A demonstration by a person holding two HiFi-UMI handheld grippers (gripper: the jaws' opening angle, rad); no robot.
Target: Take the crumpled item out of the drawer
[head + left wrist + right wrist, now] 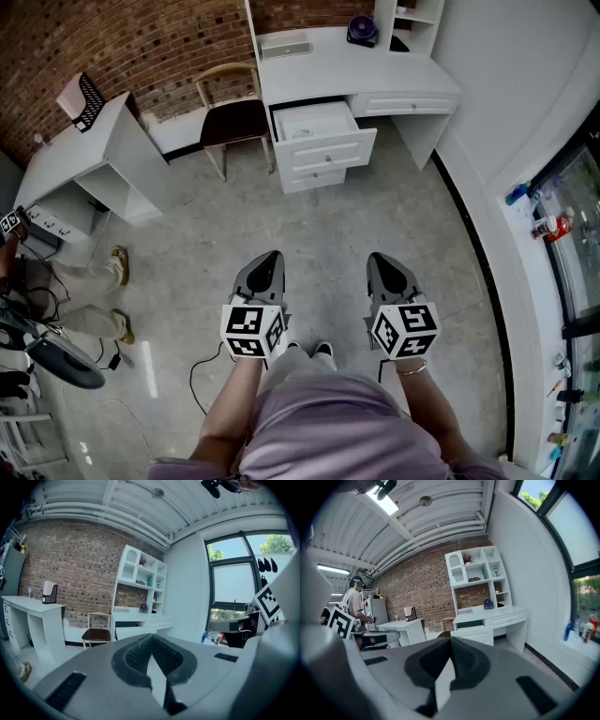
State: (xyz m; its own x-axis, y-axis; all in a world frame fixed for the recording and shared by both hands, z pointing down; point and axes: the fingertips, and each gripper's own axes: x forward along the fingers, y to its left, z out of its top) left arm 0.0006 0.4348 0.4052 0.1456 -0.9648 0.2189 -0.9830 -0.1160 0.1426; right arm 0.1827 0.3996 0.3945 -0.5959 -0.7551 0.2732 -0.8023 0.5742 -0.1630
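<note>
Person is standing well back from the white desk (349,67), holding both tongs side by side at waist level above the floor (328,225). Left gripper (270,257) is showing its jaws clenched together, tips meeting, nothing between them. Right gripper (380,260) is reading the same: jaws pressed together, empty. Top drawer (328,150) is standing pulled out from the desk. A small pale shape lying inside it is possibly the crumpled item (302,132), too small here to confirm. A wooden chair (234,122) is sitting just left of the drawer.
</note>
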